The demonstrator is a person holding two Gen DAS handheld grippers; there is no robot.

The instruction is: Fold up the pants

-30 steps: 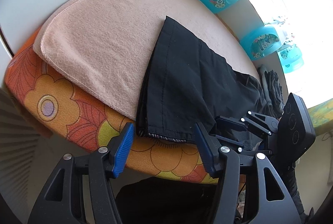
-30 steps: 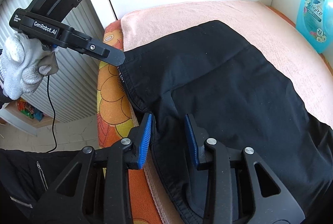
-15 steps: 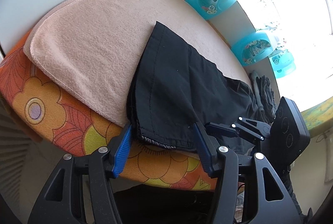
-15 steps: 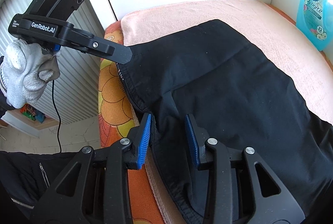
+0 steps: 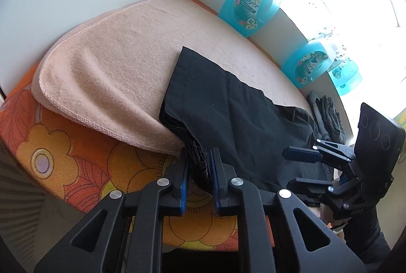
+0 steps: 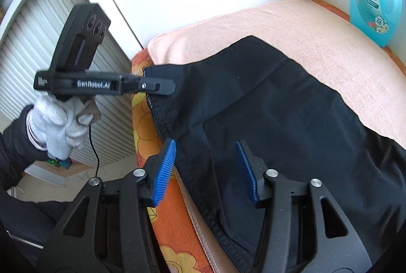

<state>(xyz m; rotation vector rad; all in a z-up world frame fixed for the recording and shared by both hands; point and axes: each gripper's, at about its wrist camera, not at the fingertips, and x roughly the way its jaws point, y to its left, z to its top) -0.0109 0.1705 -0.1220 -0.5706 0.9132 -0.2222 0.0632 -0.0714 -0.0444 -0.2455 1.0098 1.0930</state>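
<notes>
Black pants (image 5: 228,105) lie across a pink towel (image 5: 114,57), hem end at the near left. My left gripper (image 5: 199,163) is closing, and its blue pads press on the bunched hem at the towel's edge. In the right wrist view that gripper (image 6: 162,87) bites the hem corner of the pants (image 6: 279,108), held by a white-gloved hand (image 6: 58,120). My right gripper (image 6: 205,169) is opening. Its blue pads stand apart just above the pants' near seam and do not press on the cloth. The left wrist view shows it (image 5: 302,169) over the pants' right part.
The towel (image 6: 317,39) covers an orange floral cushion (image 5: 76,158) set against white walls. Blue detergent bottles (image 5: 250,6) (image 5: 308,64) line the window side, one in the right wrist view (image 6: 373,1). Grey gloves (image 5: 327,110) lie beyond the pants. A slatted radiator (image 6: 50,31) stands left.
The left jaws have closed from wide apart onto the pants' hem, bunching it. The right jaws have widened and the right gripper has risen a little off the cloth.
</notes>
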